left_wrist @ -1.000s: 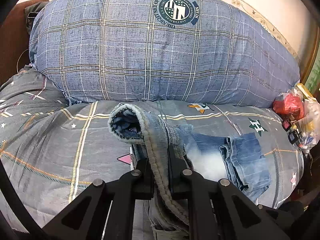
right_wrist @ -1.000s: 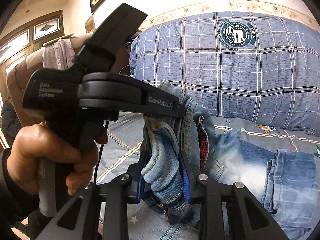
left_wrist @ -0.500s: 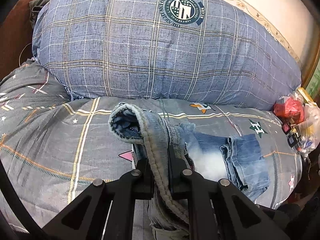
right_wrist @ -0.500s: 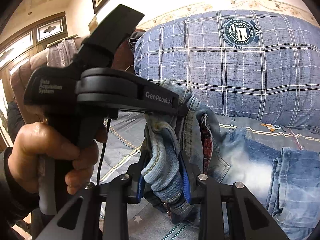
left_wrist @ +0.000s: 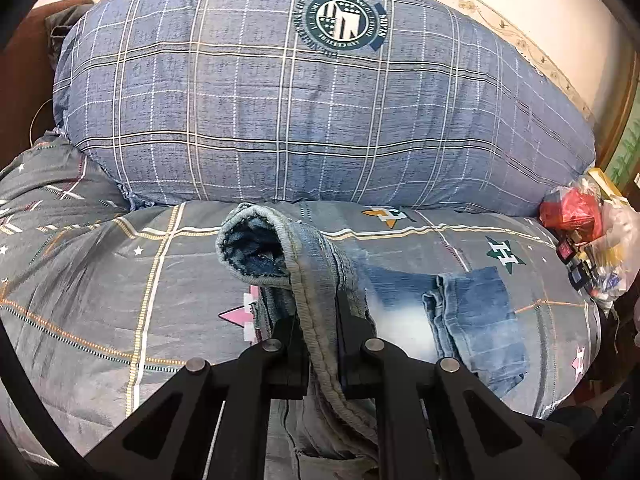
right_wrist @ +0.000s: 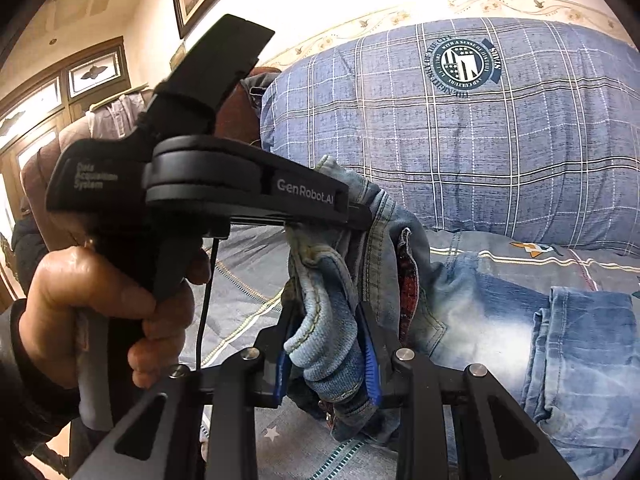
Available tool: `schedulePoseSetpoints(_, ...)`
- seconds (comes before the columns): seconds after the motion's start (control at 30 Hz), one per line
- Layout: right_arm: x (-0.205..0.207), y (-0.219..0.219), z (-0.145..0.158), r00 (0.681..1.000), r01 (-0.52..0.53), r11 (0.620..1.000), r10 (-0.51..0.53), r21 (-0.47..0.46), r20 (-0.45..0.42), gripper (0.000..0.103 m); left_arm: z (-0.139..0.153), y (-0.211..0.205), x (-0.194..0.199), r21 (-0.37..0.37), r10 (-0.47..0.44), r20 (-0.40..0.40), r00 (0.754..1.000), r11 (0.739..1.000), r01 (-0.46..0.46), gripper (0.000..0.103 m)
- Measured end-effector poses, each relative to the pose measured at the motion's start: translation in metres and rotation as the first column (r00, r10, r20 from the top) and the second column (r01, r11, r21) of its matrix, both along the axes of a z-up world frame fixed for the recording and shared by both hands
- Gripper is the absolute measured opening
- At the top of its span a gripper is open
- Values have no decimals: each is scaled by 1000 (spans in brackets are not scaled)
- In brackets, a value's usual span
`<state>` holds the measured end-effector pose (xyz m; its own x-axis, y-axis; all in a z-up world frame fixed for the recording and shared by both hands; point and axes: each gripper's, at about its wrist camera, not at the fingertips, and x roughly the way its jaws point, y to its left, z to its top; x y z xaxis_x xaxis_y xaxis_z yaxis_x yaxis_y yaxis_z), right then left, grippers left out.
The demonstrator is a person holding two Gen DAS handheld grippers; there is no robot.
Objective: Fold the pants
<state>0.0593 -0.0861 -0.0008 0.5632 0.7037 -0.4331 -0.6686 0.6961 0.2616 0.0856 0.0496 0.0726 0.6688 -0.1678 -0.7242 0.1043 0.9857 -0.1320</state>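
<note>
Both grippers, left (left_wrist: 320,344) and right (right_wrist: 326,344), clamp the jeans (right_wrist: 500,320) waistband side by side; legs trail right, hems seemingly already doubled back.

Jeans (left_wrist: 472,320) run off the near edge behind the tongs; the bagged items (left_wrist: 592,240) at right are indistinct.

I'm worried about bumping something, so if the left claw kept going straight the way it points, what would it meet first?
Apart from the jeans it grips, probably the grey patterned bedspread, just short of the blue plaid pillow. Depth is hard to judge here.
</note>
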Motion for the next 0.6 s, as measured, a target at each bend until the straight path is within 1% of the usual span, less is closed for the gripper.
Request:
schedulePoseSetpoints(0.23,-1,-23,0,1000,28,999,-27,26,-15,30,5,-25,-2,2,-45,9,999,999,45,10)
schedulePoseSetpoints(0.47,-1,-66,-5,995,85,993,-80,85,-61,29,4,-73,2,21,-134,7,991,991,134,10)
schedulePoseSetpoints(0.6,2,-92,-7,990,124,986,-115,112,-83,28,2,-103,8,18,-181,-5,984,983,181,10)
